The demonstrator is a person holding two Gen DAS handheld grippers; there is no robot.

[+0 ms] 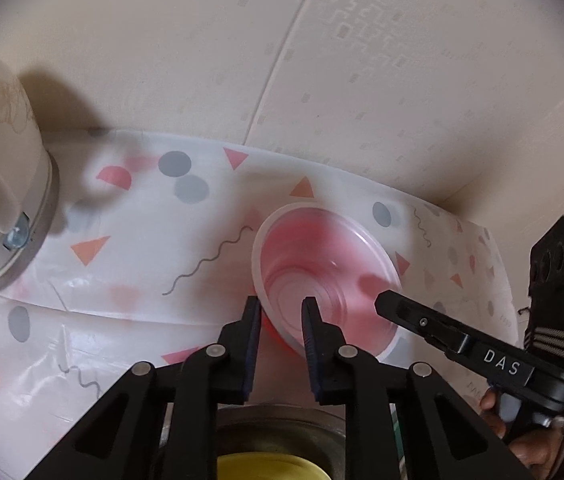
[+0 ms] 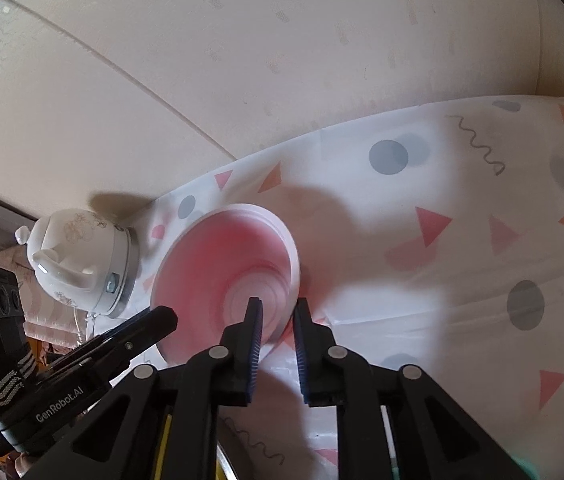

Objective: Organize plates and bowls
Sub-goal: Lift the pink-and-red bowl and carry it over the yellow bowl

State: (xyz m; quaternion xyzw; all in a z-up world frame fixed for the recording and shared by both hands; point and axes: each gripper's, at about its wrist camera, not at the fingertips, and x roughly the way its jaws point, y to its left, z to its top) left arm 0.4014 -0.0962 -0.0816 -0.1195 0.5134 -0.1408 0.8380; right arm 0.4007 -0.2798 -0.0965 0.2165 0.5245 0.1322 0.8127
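Observation:
A translucent pink bowl hangs tilted just above the patterned tablecloth, its mouth turned towards both cameras. My left gripper is shut on its near left rim, one finger inside and one outside. From the right, the right gripper's fingers reach over the opposite rim. In the right wrist view the same bowl stands steeply on edge, and my right gripper is shut on its right rim. The left gripper's fingers meet the bowl's lower left rim.
A white kettle on a grey base stands at the table's far left by the wall. Below my left gripper is a steel bowl with something yellow inside. Cream patterned wall runs behind the tablecloth.

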